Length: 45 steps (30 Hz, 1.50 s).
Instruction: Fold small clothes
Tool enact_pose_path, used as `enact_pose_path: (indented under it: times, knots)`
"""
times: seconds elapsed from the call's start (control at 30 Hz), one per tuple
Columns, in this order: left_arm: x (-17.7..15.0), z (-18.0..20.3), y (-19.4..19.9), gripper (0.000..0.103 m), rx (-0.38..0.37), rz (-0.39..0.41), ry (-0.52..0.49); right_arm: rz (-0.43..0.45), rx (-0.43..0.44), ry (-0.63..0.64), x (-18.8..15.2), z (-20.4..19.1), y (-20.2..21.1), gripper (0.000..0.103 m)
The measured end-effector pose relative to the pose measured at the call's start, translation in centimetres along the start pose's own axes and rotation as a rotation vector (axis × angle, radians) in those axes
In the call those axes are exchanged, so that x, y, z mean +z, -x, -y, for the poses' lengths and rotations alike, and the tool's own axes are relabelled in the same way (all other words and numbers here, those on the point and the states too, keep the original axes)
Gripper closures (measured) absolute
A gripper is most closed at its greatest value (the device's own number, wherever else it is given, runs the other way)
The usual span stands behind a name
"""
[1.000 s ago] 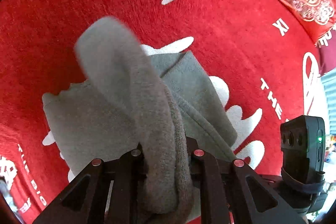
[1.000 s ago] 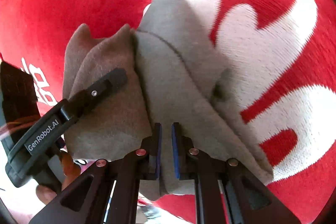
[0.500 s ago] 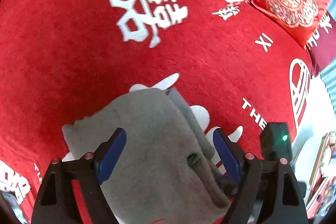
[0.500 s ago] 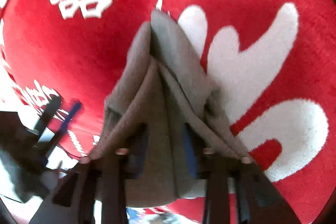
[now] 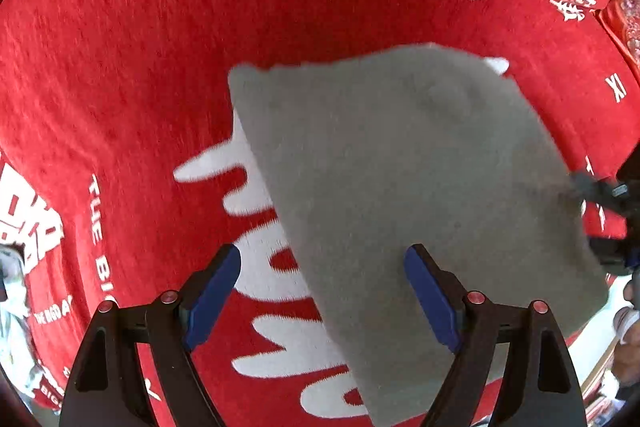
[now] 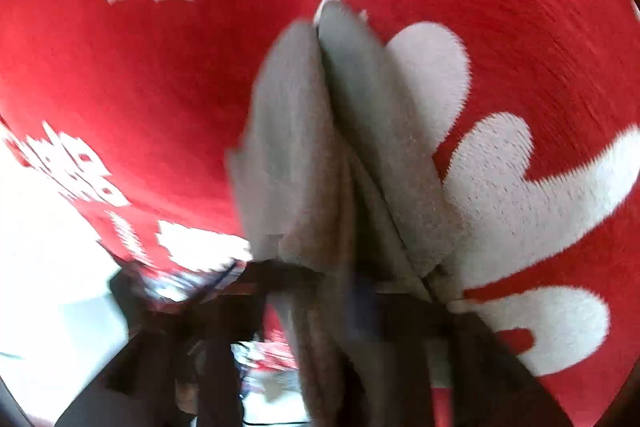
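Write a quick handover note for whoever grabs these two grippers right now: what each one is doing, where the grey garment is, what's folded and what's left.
Left gripper: jaws wide open, nothing held, above the near edge of the grey garment.
Right gripper: jaws have just been closing, with a bunch of the garment between them; the view is too blurred to confirm a firm grip.
The garment lies on the red blanket as a folded stack.
Done: garment doubled over, left side let go.
Left: check the right grip, probably finish or flatten the fold, then release.
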State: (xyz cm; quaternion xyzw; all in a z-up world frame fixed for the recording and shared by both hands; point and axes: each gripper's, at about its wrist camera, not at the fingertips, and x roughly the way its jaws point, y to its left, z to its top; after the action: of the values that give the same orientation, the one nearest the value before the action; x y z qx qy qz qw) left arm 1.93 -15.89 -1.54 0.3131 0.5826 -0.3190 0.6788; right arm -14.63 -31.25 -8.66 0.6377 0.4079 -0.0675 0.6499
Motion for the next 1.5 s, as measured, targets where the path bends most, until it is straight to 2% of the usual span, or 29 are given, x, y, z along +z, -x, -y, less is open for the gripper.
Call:
enact_pose_path:
  times: [0.07,0.17,0.23,0.4,0.53,0.63,0.67,0.73,0.8,0.9,1.0,1.1,1.13,1.2,1.23,1.27,1.33,1.4,1.5]
  knots:
    - [-0.4,0.2,-0.2,0.018,-0.013,0.001,0.019,0.049,-0.061,0.093,-0.7,-2.2,0.8,0.082]
    - [-0.4,0.8,0.0,0.018,-0.028,-0.011,0.024,0.103,-0.093,0.143,-1.6,-4.0,1.6,0.083]
    - [-0.5,1.9,0.0,0.017,-0.019,-0.020,-0.015,0.116,-0.114,0.163,-2.1,-4.3,1.7,0.083]
    - [-0.5,4.4,-0.2,0.017,0.001,-0.040,-0.108,0.153,-0.140,0.155,-3.3,-2.9,2.7,0.084]
    - [-0.7,6.3,-0.2,0.017,0.005,-0.046,-0.171,0.150,-0.262,0.167,-3.7,-1.3,2.5,0.084]
    - [-0.8,7.1,-0.8,0.017,0.026,-0.051,-0.200,0.131,-0.191,0.115,-3.4,0.0,2.5,0.084]
    - [-0.6,7.2,-0.9,0.017,0.034,-0.050,-0.202,0.129,-0.139,0.091,-3.3,0.4,2.8,0.080]
    - [-0.5,7.1,-0.8,0.017,0.032,-0.047,-0.191,0.118,-0.113,0.070,-3.2,0.6,3.0,0.079]
    - [-0.5,6.9,-0.8,0.017,0.020,-0.049,-0.178,0.086,-0.124,0.090,-3.2,0.3,3.0,0.080]
    - [-0.3,6.3,-0.1,0.017,0.022,-0.041,-0.166,0.081,-0.212,0.203,-3.4,-1.8,3.7,0.085]
    - [-0.1,5.4,1.6,0.017,0.039,0.016,-0.141,0.104,-0.295,0.298,-4.0,-3.6,4.5,0.086]
    - [0.2,4.3,1.9,0.017,0.049,0.038,-0.102,0.085,-0.382,0.260,-4.0,-1.7,3.6,0.086]
    - [0.2,3.8,1.4,0.017,0.052,0.024,-0.090,0.077,-0.380,0.227,-4.0,-0.8,3.4,0.086]
    - [-0.2,3.1,0.3,0.017,0.065,0.000,-0.071,0.083,-0.325,0.162,-4.2,0.3,4.0,0.086]
    - [-0.4,2.7,-0.1,0.017,0.047,-0.009,-0.056,0.081,-0.331,0.154,-4.2,0.4,4.4,0.085]
    - [-0.6,2.3,-0.2,0.017,0.028,-0.011,-0.034,0.083,-0.353,0.150,-4.3,0.4,4.9,0.080]
    - [-0.7,1.8,0.1,0.017,0.012,-0.008,-0.013,0.084,-0.358,0.130,-4.3,0.4,5.6,0.074]
    - [-0.8,1.4,0.5,0.017,0.017,0.001,-0.007,0.098,-0.338,0.114,-4.1,0.1,6.8,0.072]
    - [-0.8,0.5,1.2,0.017,0.030,0.025,0.017,0.140,-0.317,0.142,-2.8,-1.1,7.8,0.066]
